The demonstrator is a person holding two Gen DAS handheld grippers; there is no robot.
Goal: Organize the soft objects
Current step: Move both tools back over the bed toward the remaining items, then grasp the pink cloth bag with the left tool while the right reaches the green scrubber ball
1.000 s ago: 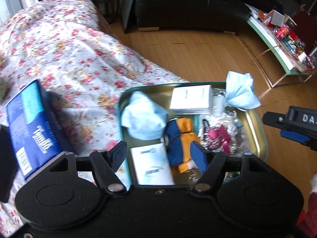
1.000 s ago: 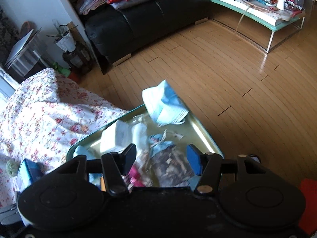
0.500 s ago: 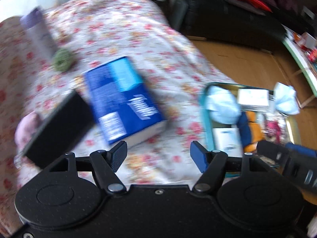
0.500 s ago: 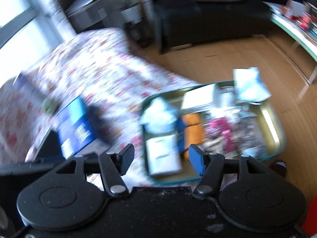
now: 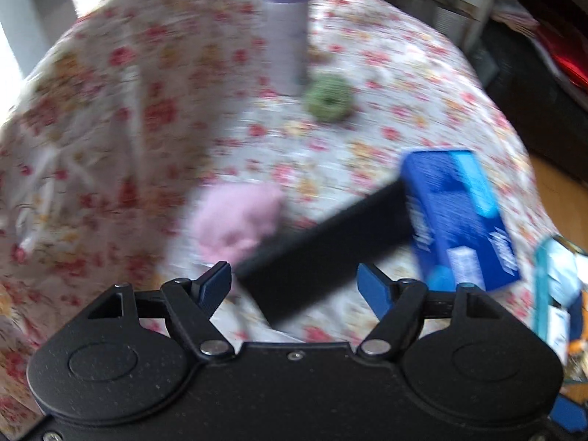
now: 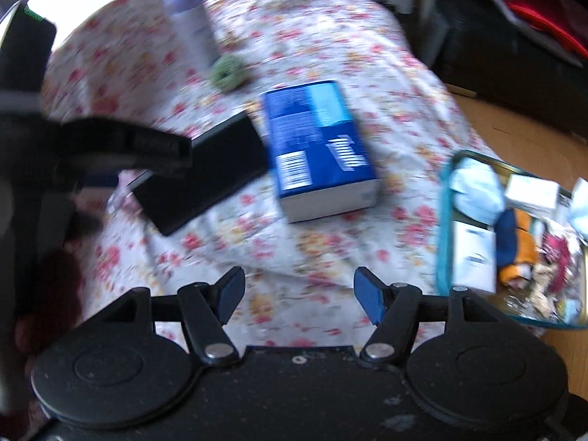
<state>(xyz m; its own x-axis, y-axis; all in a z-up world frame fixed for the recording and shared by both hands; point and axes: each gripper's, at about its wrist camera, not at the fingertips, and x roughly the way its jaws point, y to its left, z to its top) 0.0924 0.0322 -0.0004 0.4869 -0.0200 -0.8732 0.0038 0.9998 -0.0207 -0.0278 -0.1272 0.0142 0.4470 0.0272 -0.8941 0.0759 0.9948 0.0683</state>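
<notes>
A pink soft lump point(image 5: 239, 220) lies on the floral cloth just beyond my open, empty left gripper point(image 5: 294, 286). A green scrunchie point(image 5: 329, 98) lies farther back, also in the right wrist view point(image 6: 226, 71). A blue tissue pack point(image 5: 459, 217) point(image 6: 318, 147) lies mid-table beside a flat black object point(image 5: 323, 253) point(image 6: 205, 172). My right gripper point(image 6: 298, 292) is open and empty above the cloth. The teal-rimmed tray point(image 6: 443, 220) at the right holds face masks, tissue packs and a blue-orange cloth point(image 6: 514, 242).
A lilac bottle point(image 5: 284, 29) stands behind the scrunchie. The floral cloth point(image 6: 330, 250) covers the table. Wooden floor and a dark sofa point(image 6: 514, 66) lie to the right. The left gripper's body point(image 6: 92, 147) crosses the right wrist view at left.
Both views have swung left from the tray toward the table's middle. The pink lump, scrunchie and lilac bottle have come into the left wrist view. Both grippers stay open.
</notes>
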